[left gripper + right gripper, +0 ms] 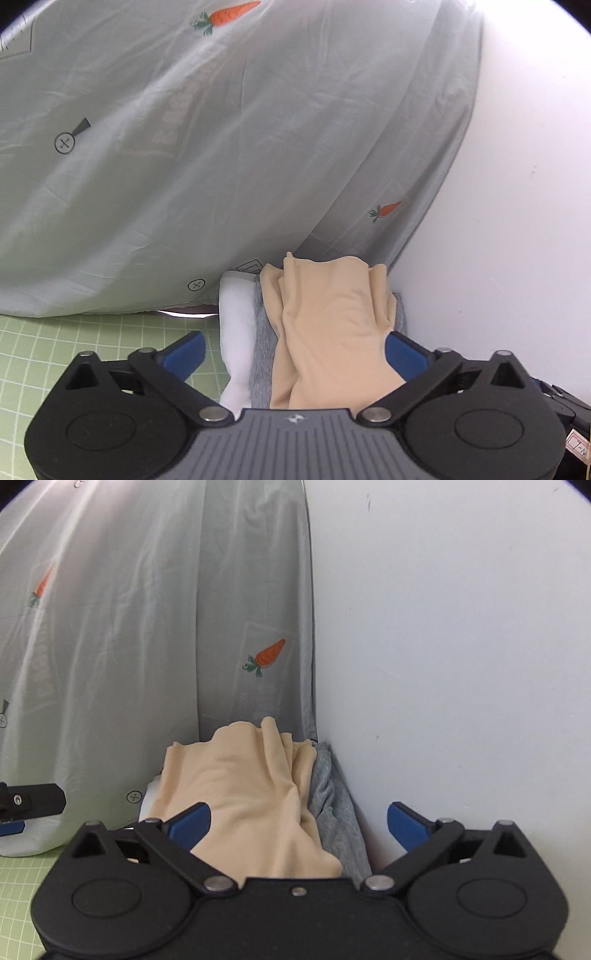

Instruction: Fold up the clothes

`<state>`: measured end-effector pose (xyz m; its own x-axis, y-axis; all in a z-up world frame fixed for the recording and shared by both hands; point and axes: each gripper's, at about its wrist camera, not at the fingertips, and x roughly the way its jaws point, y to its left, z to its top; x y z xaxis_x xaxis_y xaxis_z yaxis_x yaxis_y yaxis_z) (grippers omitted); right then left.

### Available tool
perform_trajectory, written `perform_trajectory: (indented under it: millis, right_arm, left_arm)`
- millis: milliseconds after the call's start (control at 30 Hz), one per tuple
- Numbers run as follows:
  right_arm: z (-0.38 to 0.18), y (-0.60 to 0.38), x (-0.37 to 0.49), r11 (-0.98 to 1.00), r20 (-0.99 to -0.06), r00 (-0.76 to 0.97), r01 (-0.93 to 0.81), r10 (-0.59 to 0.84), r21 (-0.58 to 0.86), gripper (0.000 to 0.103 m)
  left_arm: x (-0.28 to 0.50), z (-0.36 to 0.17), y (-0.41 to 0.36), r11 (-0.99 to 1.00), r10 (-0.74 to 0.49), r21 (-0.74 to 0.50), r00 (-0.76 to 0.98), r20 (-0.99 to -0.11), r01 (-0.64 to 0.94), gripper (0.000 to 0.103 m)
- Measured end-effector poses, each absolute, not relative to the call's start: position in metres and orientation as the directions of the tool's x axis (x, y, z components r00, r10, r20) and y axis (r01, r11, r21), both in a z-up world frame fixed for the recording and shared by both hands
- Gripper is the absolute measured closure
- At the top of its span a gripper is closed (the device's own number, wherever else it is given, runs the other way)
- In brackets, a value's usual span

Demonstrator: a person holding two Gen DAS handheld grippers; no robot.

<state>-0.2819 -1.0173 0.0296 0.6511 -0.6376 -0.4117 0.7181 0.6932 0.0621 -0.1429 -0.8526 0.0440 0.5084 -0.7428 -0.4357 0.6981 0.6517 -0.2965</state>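
We see a counter covered by a green mat [74, 350] printed with a pale grid. On it, pushed into the corner against the white wall [517, 184], lies a stack of folded clothes: a white piece [236, 325], a grey piece [263, 354] and a beige garment [332, 325] on top.

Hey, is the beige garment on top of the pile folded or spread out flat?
Folded, loosely. The beige garment lies doubled in overlapping layers on the gray garment and white garment, creased rather than flat. Its far edge is bunched.
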Motion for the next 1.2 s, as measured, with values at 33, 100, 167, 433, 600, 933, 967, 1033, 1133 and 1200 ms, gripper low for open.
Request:
perform_trajectory:
  millis: [33,100,167,433,600,933,967,1033,1133,1200]
  right_arm:
    - [0.032,-1.012,-0.293,0.693,-0.412,0.65,0.719,-0.638,0.061,0.0]
    - [0.031,-1.005,-0.32,0.689,-0.427,0.644,0.722,-0.634,0.065,0.0]
    - [0.027,-0.993,-0.346,0.674,-0.447,0.623,0.736,-0.642,0.059,0.0]
    - [-0.003,-0.94,-0.412,0.666,-0.55,0.583,0.743,-0.599,0.063,0.0]
    - [-0.016,-0.911,-0.435,0.679,-0.598,0.57,0.732,-0.563,0.057,0.0]
    - [-0.023,-0.889,-0.463,0.677,-0.63,0.544,0.735,-0.554,0.038,0.0]
    - [-0.023,-0.888,-0.464,0.678,-0.63,0.545,0.734,-0.554,0.038,0.0]
    - [-0.023,-0.887,-0.466,0.683,-0.628,0.549,0.729,-0.551,0.037,0.0]
    - [-0.022,-0.885,-0.468,0.687,-0.625,0.552,0.726,-0.551,0.035,0.0]
    - [-0.021,-0.885,-0.47,0.688,-0.622,0.555,0.725,-0.552,0.036,0.0]
  left_arm:
    - [-0.152,0.045,-0.845,0.651,-0.743,-0.294,0.51,-0.434,0.7,0.0]
    - [-0.168,0.044,-0.831,0.658,-0.737,-0.29,0.514,-0.44,0.695,0.0]
    - [-0.184,0.04,-0.82,0.671,-0.722,-0.28,0.518,-0.459,0.686,0.0]
    - [-0.248,0.021,-0.778,0.695,-0.66,-0.182,0.515,-0.547,0.696,0.0]
    - [-0.28,0.004,-0.756,0.674,-0.642,-0.122,0.497,-0.584,0.729,0.0]
    - [-0.317,-0.011,-0.737,0.659,-0.612,-0.04,0.504,-0.609,0.751,0.0]
    - [-0.318,-0.01,-0.736,0.658,-0.613,-0.042,0.503,-0.61,0.752,0.0]
    - [-0.32,-0.011,-0.733,0.663,-0.612,-0.049,0.503,-0.61,0.747,0.0]
    - [-0.323,-0.011,-0.73,0.667,-0.608,-0.048,0.507,-0.611,0.744,0.0]
    - [-0.326,-0.01,-0.729,0.668,-0.608,-0.044,0.51,-0.609,0.743,0.0]
